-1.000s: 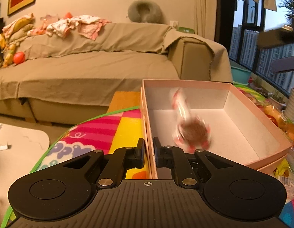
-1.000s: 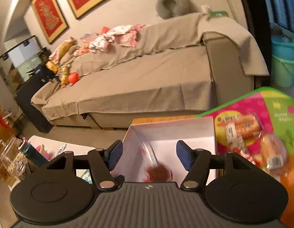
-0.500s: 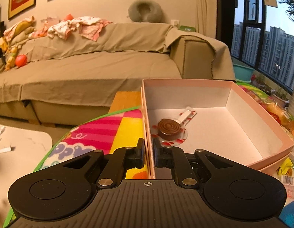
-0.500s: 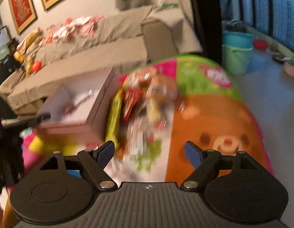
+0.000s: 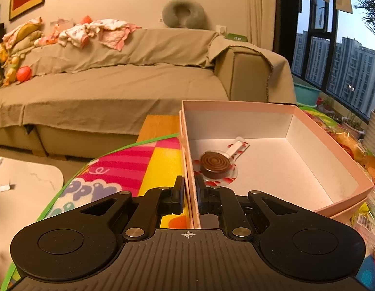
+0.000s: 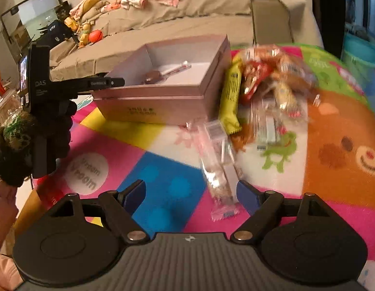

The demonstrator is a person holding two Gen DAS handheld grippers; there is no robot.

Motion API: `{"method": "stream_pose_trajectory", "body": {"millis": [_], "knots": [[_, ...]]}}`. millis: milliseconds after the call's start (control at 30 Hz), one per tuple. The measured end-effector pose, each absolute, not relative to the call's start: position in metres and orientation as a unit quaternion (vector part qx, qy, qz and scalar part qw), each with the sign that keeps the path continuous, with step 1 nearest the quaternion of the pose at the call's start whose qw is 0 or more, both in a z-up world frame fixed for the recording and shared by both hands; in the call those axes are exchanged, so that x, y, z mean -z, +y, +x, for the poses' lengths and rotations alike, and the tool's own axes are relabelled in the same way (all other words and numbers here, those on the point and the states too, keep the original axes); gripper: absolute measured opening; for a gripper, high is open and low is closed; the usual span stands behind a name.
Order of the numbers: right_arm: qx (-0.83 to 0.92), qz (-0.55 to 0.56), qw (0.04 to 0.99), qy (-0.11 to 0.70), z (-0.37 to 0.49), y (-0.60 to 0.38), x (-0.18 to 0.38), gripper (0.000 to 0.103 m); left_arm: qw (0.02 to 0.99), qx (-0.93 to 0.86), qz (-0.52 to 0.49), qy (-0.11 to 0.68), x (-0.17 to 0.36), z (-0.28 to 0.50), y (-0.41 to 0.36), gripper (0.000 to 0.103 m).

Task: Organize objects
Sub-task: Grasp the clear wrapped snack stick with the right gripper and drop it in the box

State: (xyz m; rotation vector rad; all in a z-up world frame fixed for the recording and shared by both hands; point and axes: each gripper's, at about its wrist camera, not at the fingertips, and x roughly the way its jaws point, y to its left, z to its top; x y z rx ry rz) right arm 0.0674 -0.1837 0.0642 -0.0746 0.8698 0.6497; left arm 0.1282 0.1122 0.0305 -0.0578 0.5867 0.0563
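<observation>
Left wrist view: left gripper [image 5: 189, 195] pinching the near-left wall of the pink box [image 5: 333, 143], one black finger outside on the colourful mat [image 5: 129, 167], the other inside. In the box, at about 1 o'clock from the fingertips, a wrapped chocolate lollipop [image 5: 215, 165], round spiral disc toward the camera, white stick pointing off to 2 o'clock. Rest of the box floor bare. Behind, at 12 o'clock, a sofa [image 5: 110, 92] under a beige cover, with a grey neck pillow [image 5: 183, 12] on its backrest.

Right wrist view: right gripper [image 6: 190, 195] spread wide, jaws just been opening, nothing pressed between the blue pads [image 6: 135, 195]. Low over the mat [image 6: 163, 189], pointing downward. Clear snack packet [image 6: 217, 167] lying on the mat at 1 o'clock, its near end just inside the right-hand pad, not gripped. Beyond it at 1 o'clock, a blurred heap of wrapped snacks [image 6: 272, 77], with a yellow bar [image 6: 230, 97] leaning beside the box [image 6: 163, 101]. Box at 11 o'clock, lollipop [image 6: 153, 75] visible inside. Left gripper [image 6: 66, 89] at 10 o'clock, clamped on the box's far corner.
</observation>
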Motion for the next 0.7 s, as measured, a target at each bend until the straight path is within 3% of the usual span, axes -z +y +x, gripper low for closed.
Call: {"method": "stream_pose_trajectory", "body": {"millis": [233, 400, 467, 700], "knots": [[-0.253, -0.066, 0.883, 0.390, 0.095, -0.168, -0.053, 0.082, 0.957, -0.029, -0.033, 0.286, -0.029, 0.125, 0.111, 0.012], [-0.277, -0.097, 0.866, 0.405, 0.094, -0.152, -0.045, 0.061, 0.957, -0.028, -0.036, 0.285, -0.030, 0.123, 0.113, 0.012], [-0.277, -0.119, 0.863, 0.405, 0.088, -0.150, -0.047, 0.038, 0.957, -0.029, -0.036, 0.286, -0.030, 0.123, 0.113, 0.012], [-0.297, -0.109, 0.847, 0.427, 0.065, -0.155, -0.063, 0.036, 0.955, -0.037, -0.034, 0.292, -0.032, 0.123, 0.108, 0.012]]}}
